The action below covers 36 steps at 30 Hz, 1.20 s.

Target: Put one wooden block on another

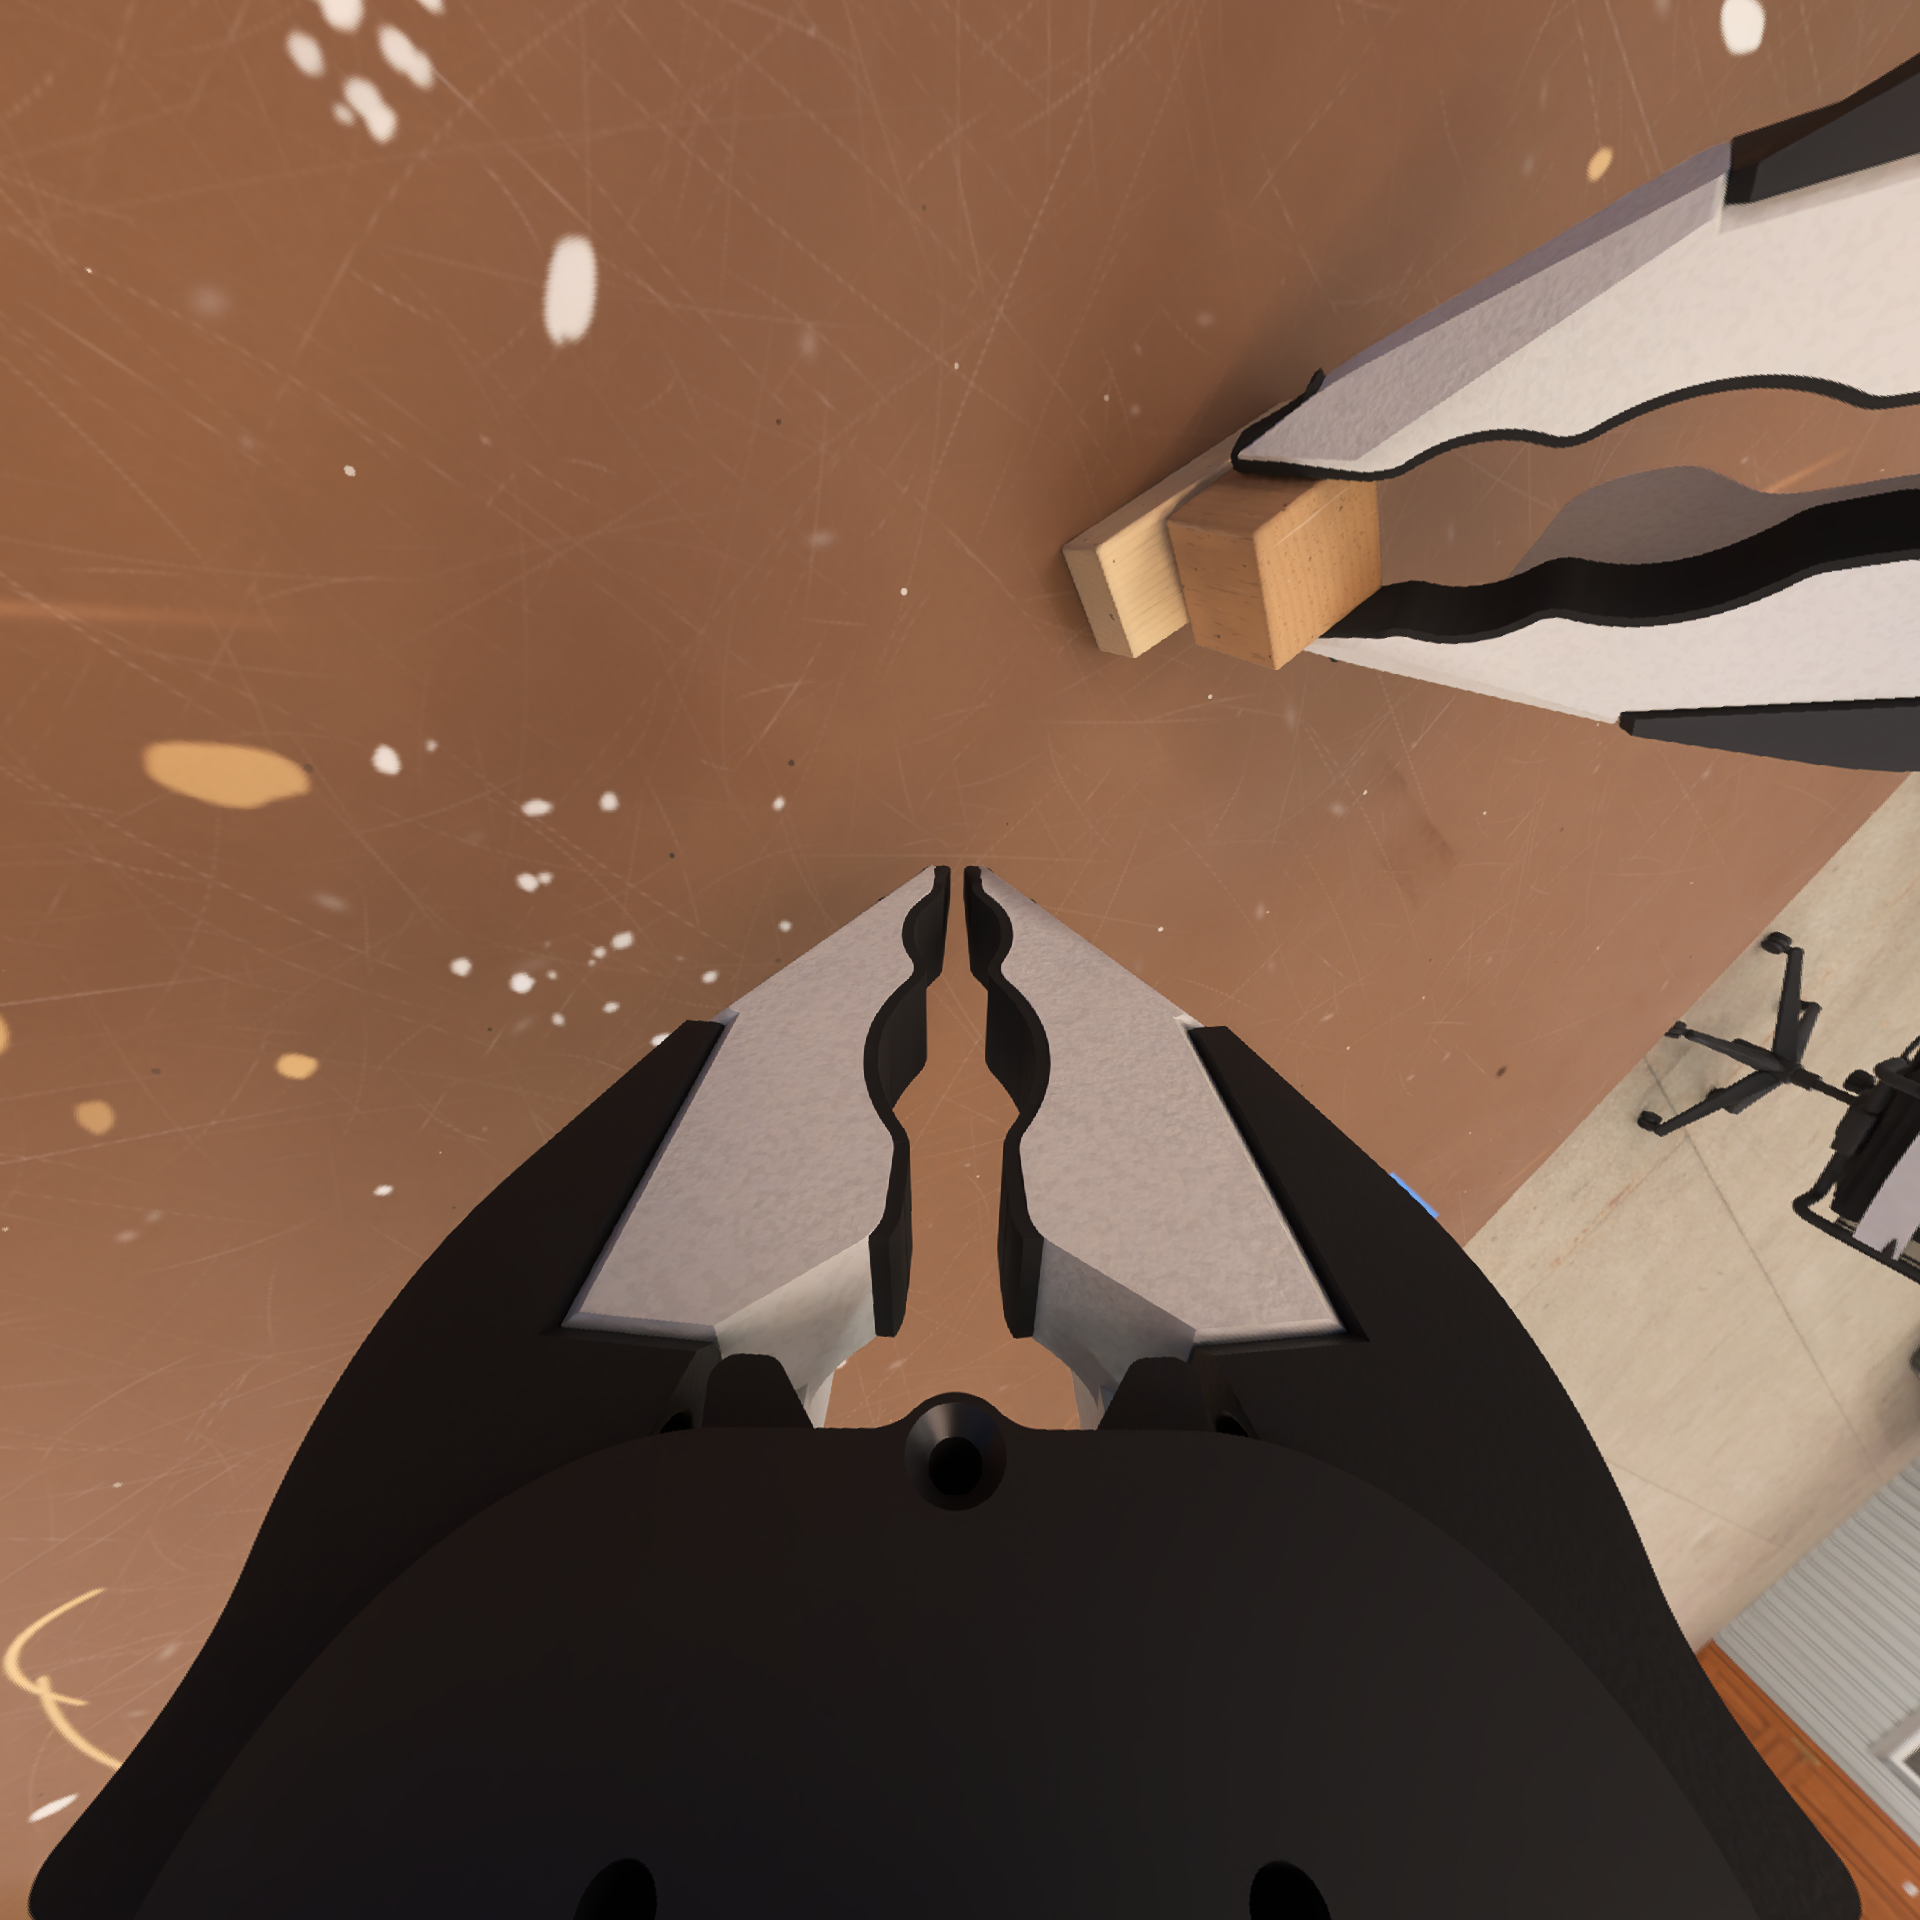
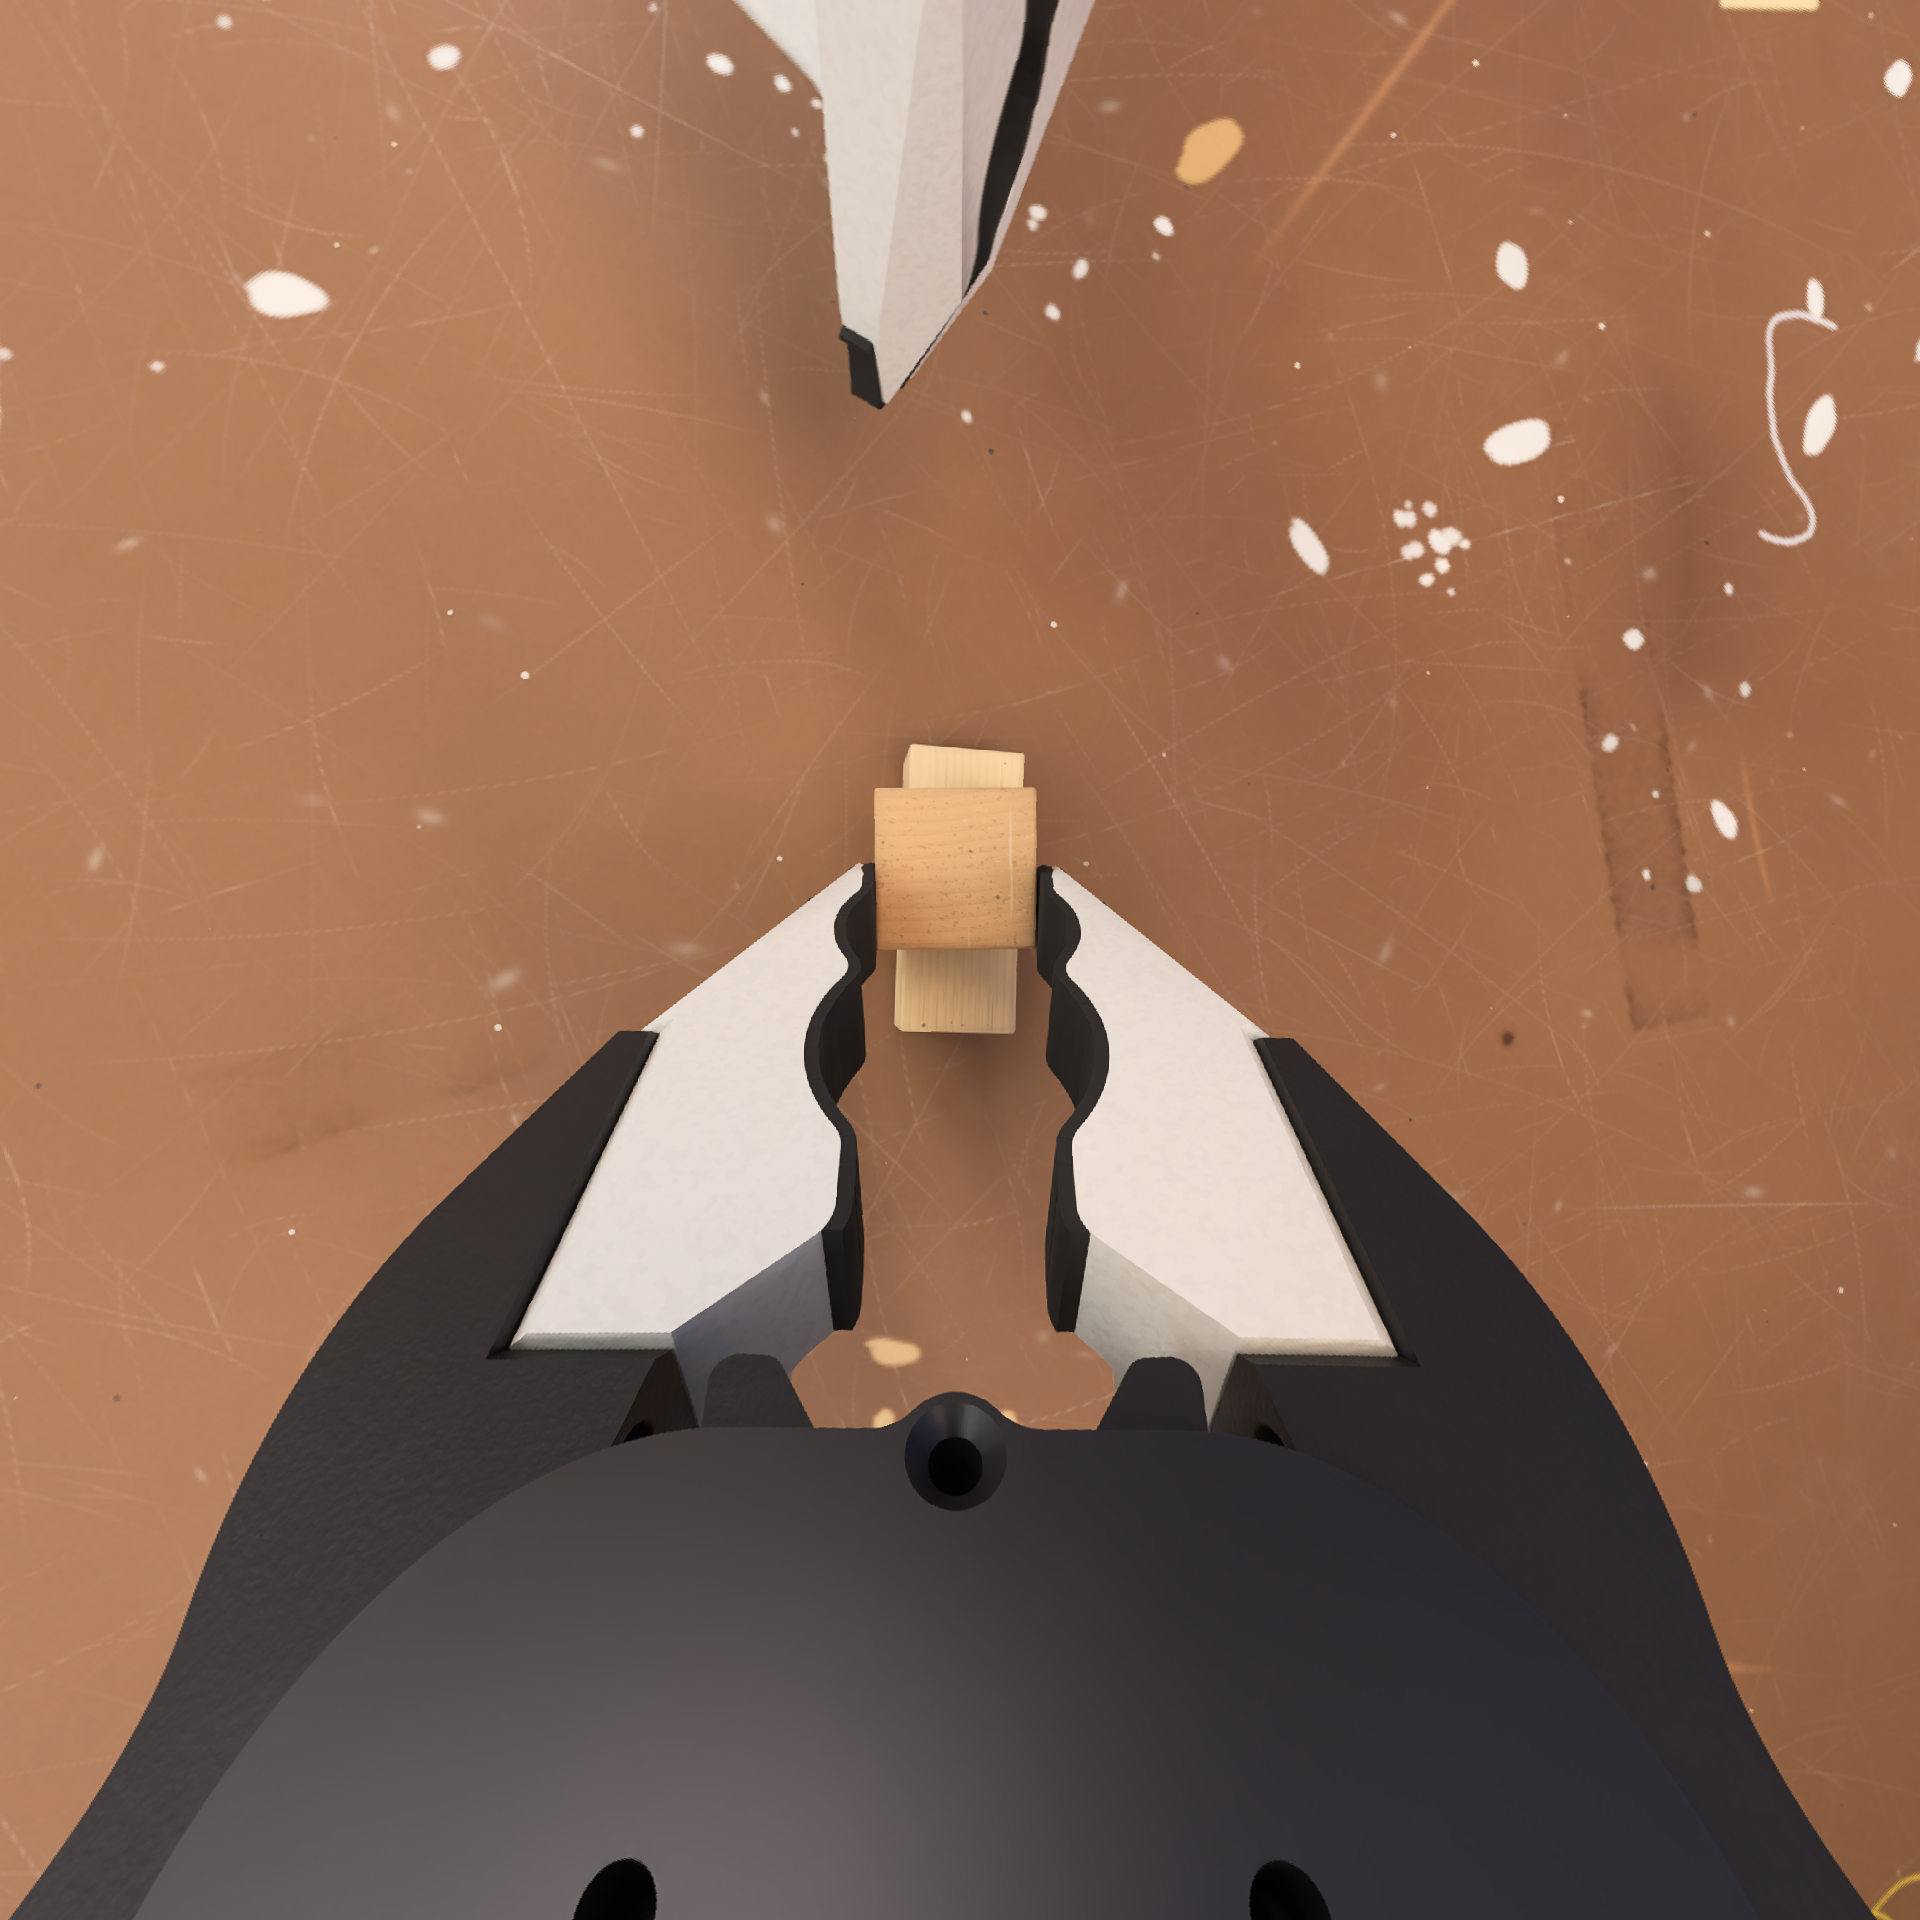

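You've got a brown worktop (image 2: pixel 520 727), scratched, flecked white and tan; darker tan block (image 2: pixel 954 868), paler block (image 2: pixel 954 992); white fingers (image 2: pixel 727 1122), black-edged.

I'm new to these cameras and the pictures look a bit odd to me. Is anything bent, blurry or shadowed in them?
Left wrist view: the wide lens stretches the far claw near the edge; the blocks stay sharp, and only a faint shadow shows on the table. Right wrist view: sharp too, with soft, even light, the cube crisp over the paler block, and no glare.
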Motion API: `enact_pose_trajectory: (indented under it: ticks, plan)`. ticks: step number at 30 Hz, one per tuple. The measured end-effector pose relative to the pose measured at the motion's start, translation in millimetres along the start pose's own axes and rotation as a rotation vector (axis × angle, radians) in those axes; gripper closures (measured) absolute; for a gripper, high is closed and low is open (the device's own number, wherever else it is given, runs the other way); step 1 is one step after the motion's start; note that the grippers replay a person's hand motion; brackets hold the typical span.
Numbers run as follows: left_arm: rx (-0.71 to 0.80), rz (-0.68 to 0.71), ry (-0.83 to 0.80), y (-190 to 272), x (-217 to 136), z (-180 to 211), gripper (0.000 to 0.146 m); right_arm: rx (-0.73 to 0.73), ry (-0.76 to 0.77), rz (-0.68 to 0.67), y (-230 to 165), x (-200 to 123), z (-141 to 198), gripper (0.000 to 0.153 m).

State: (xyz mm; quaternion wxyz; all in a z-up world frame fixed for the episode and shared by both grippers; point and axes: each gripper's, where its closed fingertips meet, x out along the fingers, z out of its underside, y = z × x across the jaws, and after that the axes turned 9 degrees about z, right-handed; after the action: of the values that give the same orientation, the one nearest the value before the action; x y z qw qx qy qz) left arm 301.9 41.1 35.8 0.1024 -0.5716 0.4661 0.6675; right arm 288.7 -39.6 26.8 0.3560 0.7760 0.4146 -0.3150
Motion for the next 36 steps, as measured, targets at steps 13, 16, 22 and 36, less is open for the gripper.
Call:
enact_pose_trajectory:
  ticks: [13,16,22,36]
  plan:
    - [-0.024,-0.008,-0.052,-2,4,-6,0.142,0.002,-0.002,0.056,5,2,2,0.096]
    - [-0.024,-0.01,-0.055,-1,5,-6,0.142,0.019,0.021,0.032,5,-3,0,0.096]
    - [-0.028,-0.011,-0.065,-2,8,-7,0.141,0.06,0.057,-0.065,7,-13,4,0.115]
    - [-0.029,-0.031,0.12,4,-11,-3,0.12,0.048,0.046,-0.114,16,-11,15,0.111]
